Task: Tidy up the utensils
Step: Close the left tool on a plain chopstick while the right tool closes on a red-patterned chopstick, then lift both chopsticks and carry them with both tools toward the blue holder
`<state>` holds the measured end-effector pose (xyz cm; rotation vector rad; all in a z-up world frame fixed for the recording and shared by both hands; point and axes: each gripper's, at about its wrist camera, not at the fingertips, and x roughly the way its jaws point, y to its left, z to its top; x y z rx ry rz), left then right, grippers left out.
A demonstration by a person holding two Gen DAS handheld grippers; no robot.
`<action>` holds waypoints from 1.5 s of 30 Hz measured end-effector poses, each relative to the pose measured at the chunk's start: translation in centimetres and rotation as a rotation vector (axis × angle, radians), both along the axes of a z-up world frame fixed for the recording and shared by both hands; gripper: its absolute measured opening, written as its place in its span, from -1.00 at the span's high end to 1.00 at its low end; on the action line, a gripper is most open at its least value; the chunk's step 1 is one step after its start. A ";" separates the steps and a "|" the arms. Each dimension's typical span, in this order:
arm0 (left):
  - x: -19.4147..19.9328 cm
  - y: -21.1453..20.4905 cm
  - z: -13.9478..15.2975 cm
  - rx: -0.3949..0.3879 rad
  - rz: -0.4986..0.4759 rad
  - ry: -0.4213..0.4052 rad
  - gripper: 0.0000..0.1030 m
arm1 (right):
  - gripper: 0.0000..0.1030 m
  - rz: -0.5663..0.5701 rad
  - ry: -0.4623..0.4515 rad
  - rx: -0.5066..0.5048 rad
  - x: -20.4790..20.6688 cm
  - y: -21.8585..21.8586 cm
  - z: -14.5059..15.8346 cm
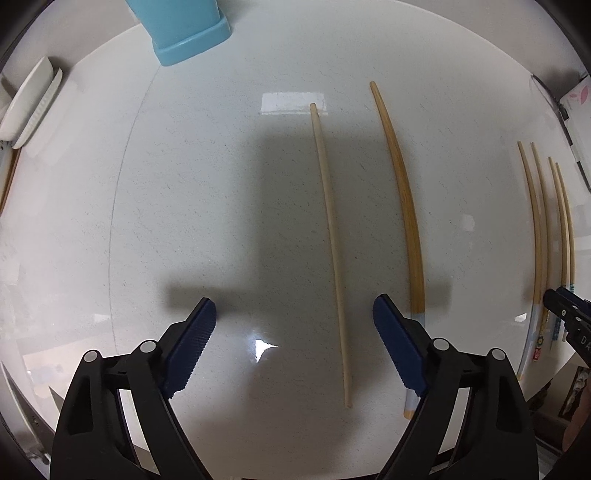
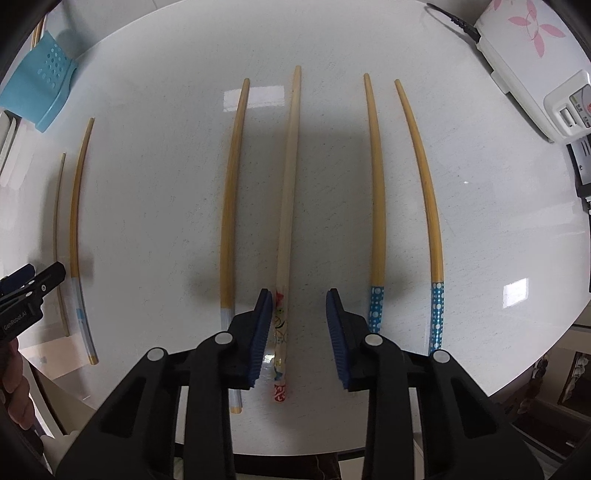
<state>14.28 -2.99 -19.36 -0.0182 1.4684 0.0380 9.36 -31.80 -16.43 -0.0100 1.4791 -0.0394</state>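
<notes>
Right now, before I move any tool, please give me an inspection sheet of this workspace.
Surface: white speckled table, glossy, with glare.
Job's things: six chopsticks lying flat, roughly parallel; plain pale chopstick between the left tool's fingers; cartoon-print chopstick between the right tool's fingers; two blue-dotted chopsticks further right.
Clutter: blue perforated holder at the far left.
Grippers: left tool open; right tool open; neither holds anything.
Cables: black cord to the white appliance.
Surroundings: white dish at the table's left edge.

Smooth wooden chopsticks (image 2: 288,206) on glossy speckled tabletop (image 2: 147,206) (stone-like), plastic holder (image 1: 184,29)
</notes>
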 end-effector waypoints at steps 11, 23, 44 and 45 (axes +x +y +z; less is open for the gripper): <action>-0.8 -1.3 1.0 0.003 -0.009 0.007 0.89 | 0.88 -0.019 0.045 0.029 2.1 1.0 -0.8; -0.7 -0.6 0.5 -0.046 -0.014 0.010 0.94 | 0.88 -0.030 0.039 0.026 2.8 1.9 -0.5; -1.7 1.1 5.6 -0.087 -0.021 -0.136 0.94 | 0.88 -0.028 -0.106 0.057 0.2 1.1 5.9; -1.5 1.1 6.0 -0.087 -0.022 -0.144 0.94 | 0.88 -0.027 -0.114 0.059 0.1 1.0 6.2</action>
